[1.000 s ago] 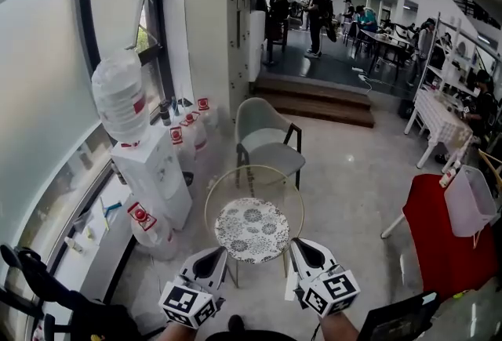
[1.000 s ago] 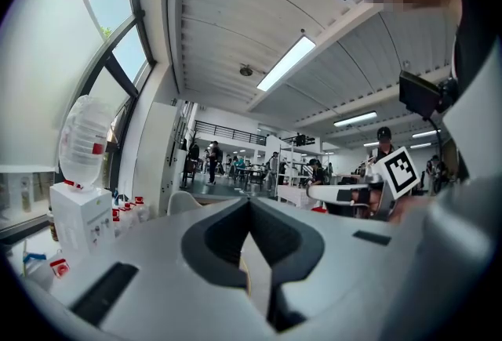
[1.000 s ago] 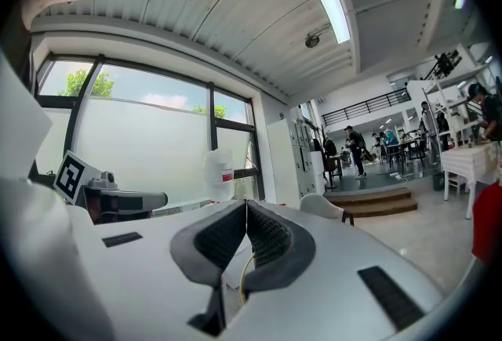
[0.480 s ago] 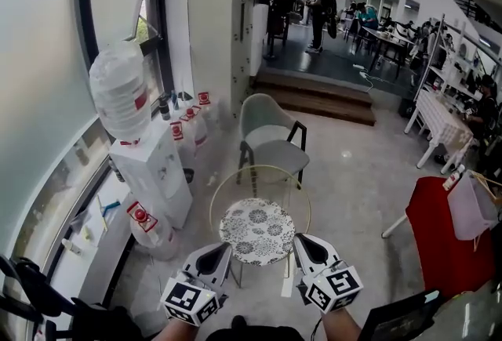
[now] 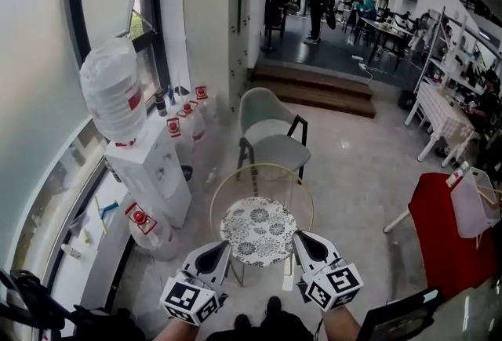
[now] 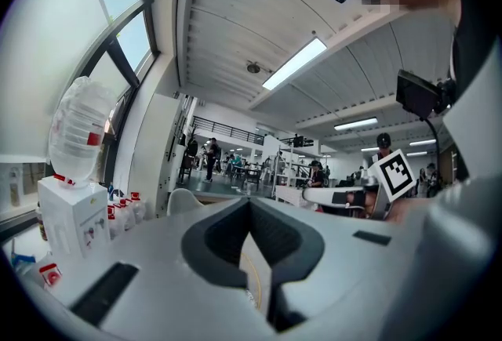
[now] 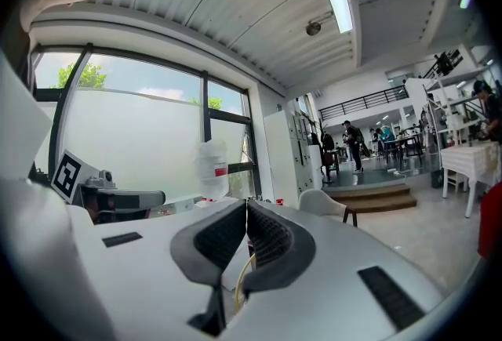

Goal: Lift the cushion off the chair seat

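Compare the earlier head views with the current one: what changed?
The left gripper and right gripper edged closer to the round floral-patterned cushion on the gold wire-frame chair. Nothing was gripped or released. Fingers stay shut and empty; the cushion stays on the seat.

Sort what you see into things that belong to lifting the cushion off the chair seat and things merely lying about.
For the job:
patterned cushion; gold wire chair it lies on; left gripper and right gripper, both shut and empty.

Lying about:
pale green chair; water dispenser; floor bottle; red cloth.
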